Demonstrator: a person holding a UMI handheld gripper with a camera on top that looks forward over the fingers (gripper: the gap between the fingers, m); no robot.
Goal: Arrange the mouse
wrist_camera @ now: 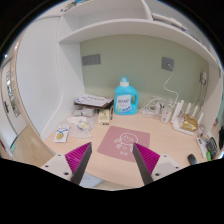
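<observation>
One view only, gripper cam: hand-held gripper is hovering over the counter w/ fingers spread wide and nothing between them, magenta pads facing in. Just ahead of the fingers a pink mouse mat is lying flat, w/ a small dark thing on it, prob the mouse, though it's too small to be sure. Beyond the mat a blue bottle is standing upright near the back wall; a low stack of trays or papers is sitting beside it, small bits and a card are lying nearer the fingers on that side, and a rack of items is standing on the other side. Step looks like approach, grasp not yet begun. Next move prob needs lowering fwd toward the mat, centring the mouse between the fingers, then closing gently so it isn't skidding off the mat.
</observation>
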